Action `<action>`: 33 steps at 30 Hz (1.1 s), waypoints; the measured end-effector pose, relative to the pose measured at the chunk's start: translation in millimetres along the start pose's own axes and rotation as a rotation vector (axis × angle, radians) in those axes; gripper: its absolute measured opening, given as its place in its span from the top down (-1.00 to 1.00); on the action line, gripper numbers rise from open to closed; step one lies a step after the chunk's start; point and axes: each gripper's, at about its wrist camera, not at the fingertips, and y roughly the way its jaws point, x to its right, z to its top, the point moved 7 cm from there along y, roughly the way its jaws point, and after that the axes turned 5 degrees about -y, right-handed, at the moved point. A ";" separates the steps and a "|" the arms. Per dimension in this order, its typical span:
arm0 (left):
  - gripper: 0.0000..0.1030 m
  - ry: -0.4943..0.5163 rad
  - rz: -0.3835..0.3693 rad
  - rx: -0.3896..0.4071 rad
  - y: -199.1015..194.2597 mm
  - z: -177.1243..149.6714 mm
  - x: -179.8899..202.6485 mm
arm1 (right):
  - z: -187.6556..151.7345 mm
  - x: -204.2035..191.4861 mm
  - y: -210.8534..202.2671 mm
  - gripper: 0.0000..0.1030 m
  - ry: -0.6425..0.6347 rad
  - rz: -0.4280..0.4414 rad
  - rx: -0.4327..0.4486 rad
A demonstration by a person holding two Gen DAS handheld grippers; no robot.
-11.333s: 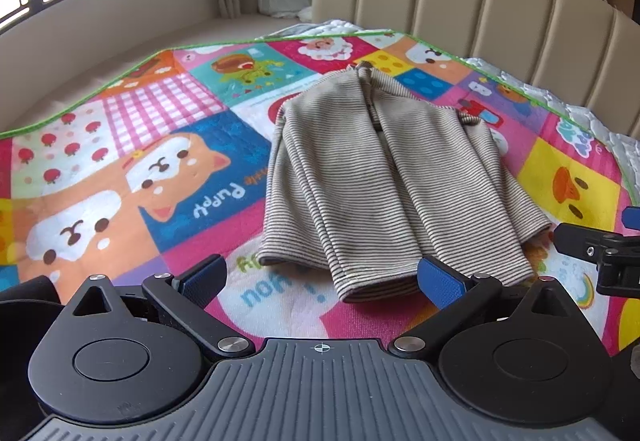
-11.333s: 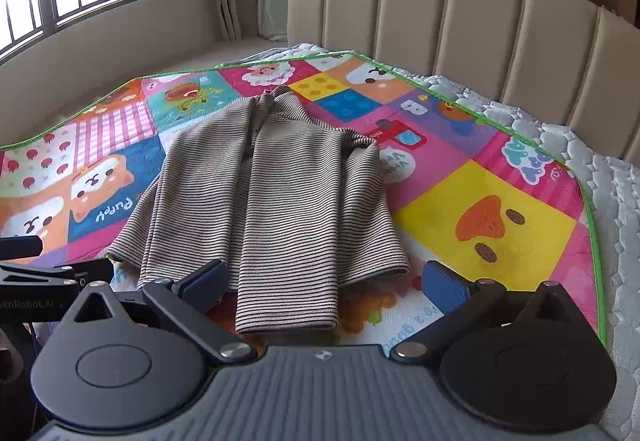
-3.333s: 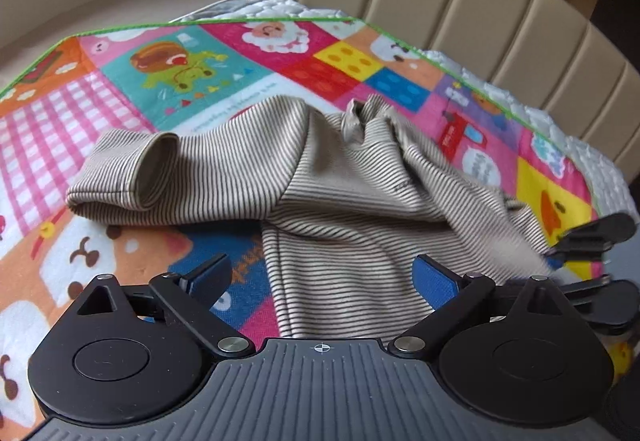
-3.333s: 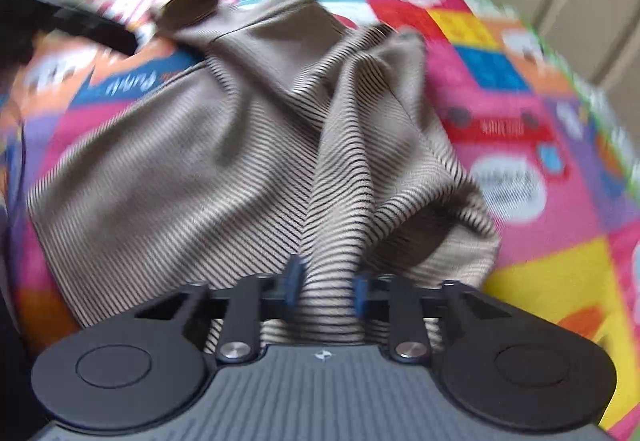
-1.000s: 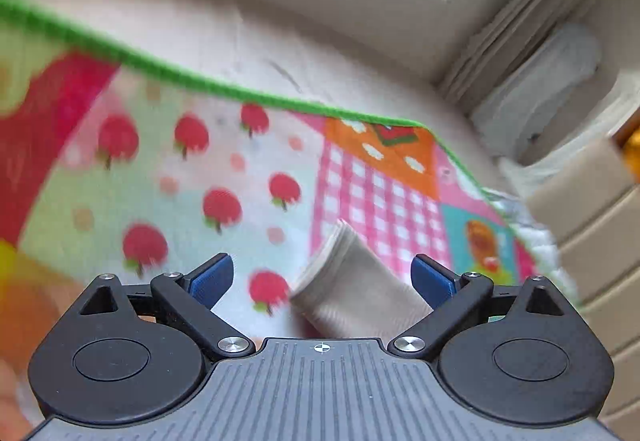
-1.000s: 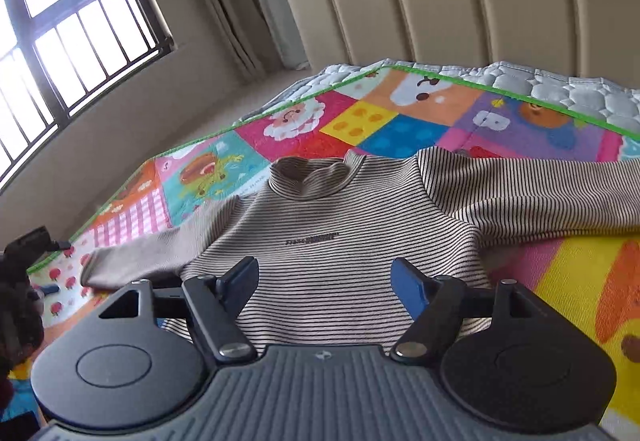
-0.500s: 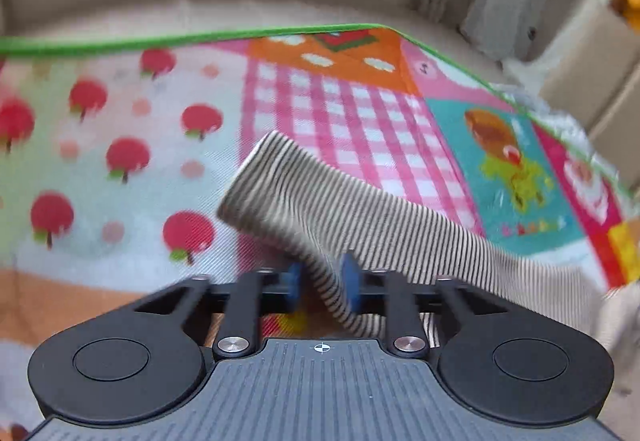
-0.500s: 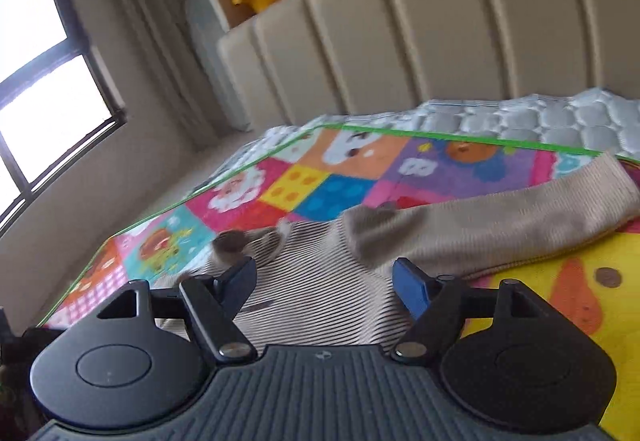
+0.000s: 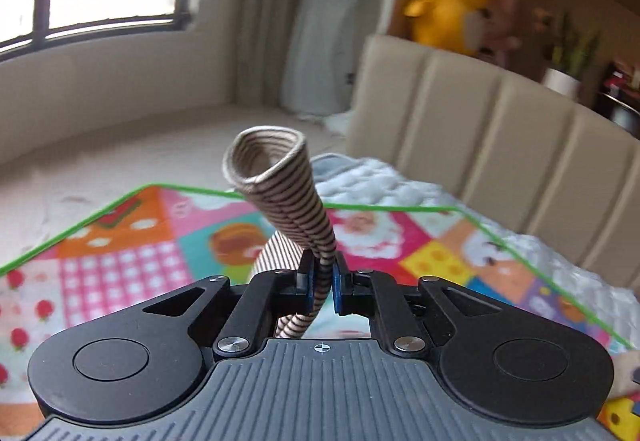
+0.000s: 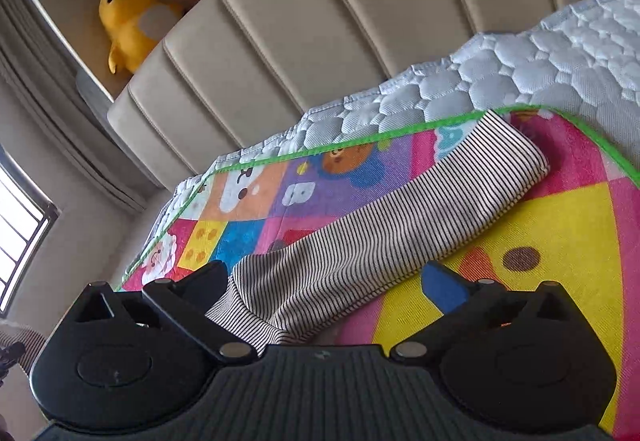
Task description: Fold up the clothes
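1 striped top, 2 sleeves in sight: left sleeve (image 9: 288, 209) pinched between the blue pads of the left claw (image 9: 320, 281) and lifted off the play mat (image 9: 120, 253), cuff open like a funnel above the tips. Right sleeve (image 10: 400, 225) flat on the mat on the bed, stretching from between the wide-apart fingers of the right claw (image 10: 332, 281) toward the green border. Brown-and-cream fine stripes, ribbed cuffs.

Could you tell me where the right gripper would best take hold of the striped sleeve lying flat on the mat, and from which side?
Probably near the cuff of the striped sleeve, coming from above with one finger on each long edge. The sleeve lies flat on the play mat, narrow enough to pinch across. The right gripper is open over its shoulder end; the left gripper pinches the other sleeve.
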 end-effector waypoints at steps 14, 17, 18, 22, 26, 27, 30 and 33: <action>-0.15 0.077 -0.278 -0.227 29.0 -110.1 126.6 | -1.4 9.2 8.9 -1.00 -0.005 0.048 -0.043; -0.41 0.101 -0.249 -0.233 23.1 -114.6 104.4 | -11.6 -5.9 17.8 -1.00 -0.073 0.083 -0.079; -0.46 0.119 -0.208 -0.234 19.6 -117.2 94.7 | -16.4 -13.3 21.1 -1.00 -0.102 0.094 -0.090; -0.65 0.235 -0.008 -0.208 12.2 -121.0 35.7 | -40.6 -49.6 33.4 -1.00 -0.256 0.131 -0.116; -0.72 0.273 0.060 -0.232 27.7 -132.4 -6.9 | -65.3 -90.0 52.2 -0.54 -0.412 0.136 -0.131; -0.72 0.282 0.052 -0.243 33.7 -134.2 -10.1 | -68.5 -97.4 58.5 -0.35 -0.438 0.120 -0.123; -0.72 0.308 0.027 -0.276 51.4 -139.4 -19.7 | -76.7 -113.1 78.5 -0.21 -0.474 0.079 -0.105; -0.72 0.328 0.047 -0.268 67.7 -141.3 -28.7 | -88.0 -116.5 99.8 -0.21 -0.478 0.061 -0.115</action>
